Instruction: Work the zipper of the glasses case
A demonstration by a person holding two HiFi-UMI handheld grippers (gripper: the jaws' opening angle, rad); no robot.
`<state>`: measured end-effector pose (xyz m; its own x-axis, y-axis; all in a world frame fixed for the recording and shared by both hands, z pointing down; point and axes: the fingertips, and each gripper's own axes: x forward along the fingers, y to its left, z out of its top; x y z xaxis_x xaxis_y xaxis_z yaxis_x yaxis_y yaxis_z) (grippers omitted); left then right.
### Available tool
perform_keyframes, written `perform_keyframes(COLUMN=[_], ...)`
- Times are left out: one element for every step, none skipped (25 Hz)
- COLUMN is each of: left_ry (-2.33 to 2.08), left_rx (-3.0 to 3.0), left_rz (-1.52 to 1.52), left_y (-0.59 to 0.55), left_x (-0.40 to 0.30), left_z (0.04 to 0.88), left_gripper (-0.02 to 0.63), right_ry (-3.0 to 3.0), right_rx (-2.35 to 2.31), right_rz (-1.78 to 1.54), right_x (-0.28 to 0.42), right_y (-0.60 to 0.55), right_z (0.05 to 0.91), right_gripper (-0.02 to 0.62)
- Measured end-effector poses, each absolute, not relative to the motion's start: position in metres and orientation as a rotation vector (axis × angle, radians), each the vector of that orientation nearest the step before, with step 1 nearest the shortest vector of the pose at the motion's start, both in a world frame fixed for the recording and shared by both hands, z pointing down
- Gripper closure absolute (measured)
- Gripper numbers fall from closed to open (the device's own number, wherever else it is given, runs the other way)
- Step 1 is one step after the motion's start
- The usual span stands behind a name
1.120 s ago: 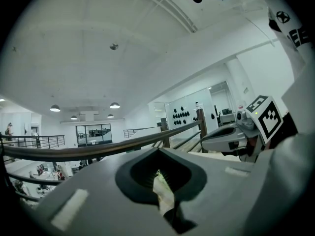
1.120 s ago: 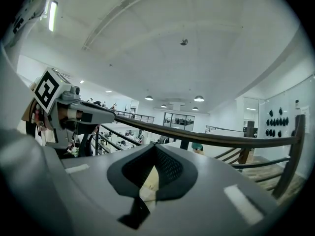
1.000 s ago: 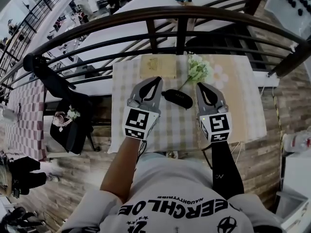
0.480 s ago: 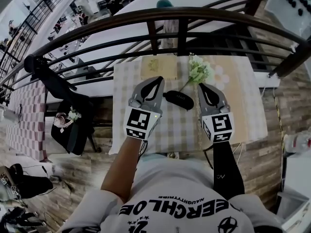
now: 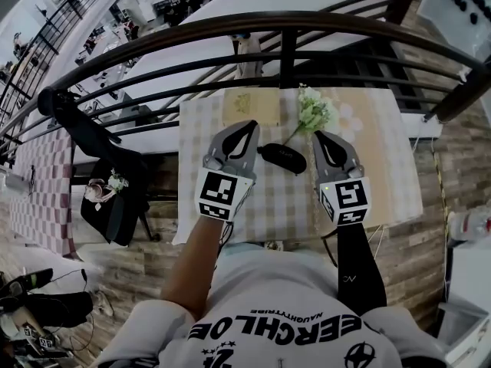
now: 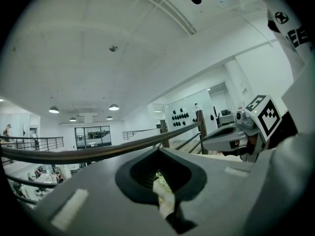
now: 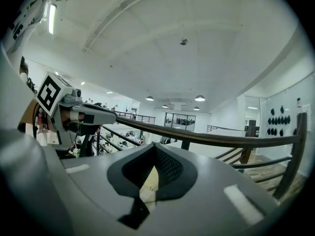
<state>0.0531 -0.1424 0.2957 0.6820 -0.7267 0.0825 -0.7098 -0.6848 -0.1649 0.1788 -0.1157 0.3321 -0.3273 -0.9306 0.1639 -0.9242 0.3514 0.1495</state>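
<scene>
A black glasses case lies closed on the checked tablecloth, between my two grippers in the head view. My left gripper hovers just to its left, jaws shut with nothing in them. To the case's right, my right gripper is likewise shut and empty. In the left gripper view the left gripper points level over the railing, its jaws meeting at the tip. The right gripper looks the same in the right gripper view. The case shows in neither gripper view.
A sprig of white flowers lies behind the case, and a tan board rests at the table's far edge. A dark curved railing runs just beyond the table. A black chair stands at the left.
Both grippers have kept still. Beyond the railing, a person on the floor below has walked towards the left.
</scene>
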Motion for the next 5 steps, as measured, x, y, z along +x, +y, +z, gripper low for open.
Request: perform_keyframes(left_ry=[1.187,1.186,1.184,1.182,1.180], left_rx=[-2.772,-2.778,-2.783,-2.787,-2.790], left_rz=[-0.211,-0.212,-0.214,-0.216,-0.219], left_y=[-0.1420,-0.1413,-0.1405,-0.1398,-0.1392], left_x=[0.0532,0.0536,0.0540,0.0545,0.0549], left_z=[0.2962,0.2969,0.2974,0.2976,0.2977], left_gripper=[0.512,0.512,0.512,0.512,0.512], right_ry=[-2.392,-2.393,-2.394,-2.396,-2.398], right_rx=[1.673,1.673,1.672,1.671,1.669], right_rz=[-0.042,-0.043,-0.045,-0.047,-0.050], right_x=[0.1790,0.1791,0.1791,0.1790,0.1789], right_y=[-0.1153,-0.1148,-0.1144,-0.1141,-0.1137], right_z=[0.3322,0.3319,0.3313,0.3304,0.3294], right_gripper=[0.568,0.568,0.568,0.568,0.568])
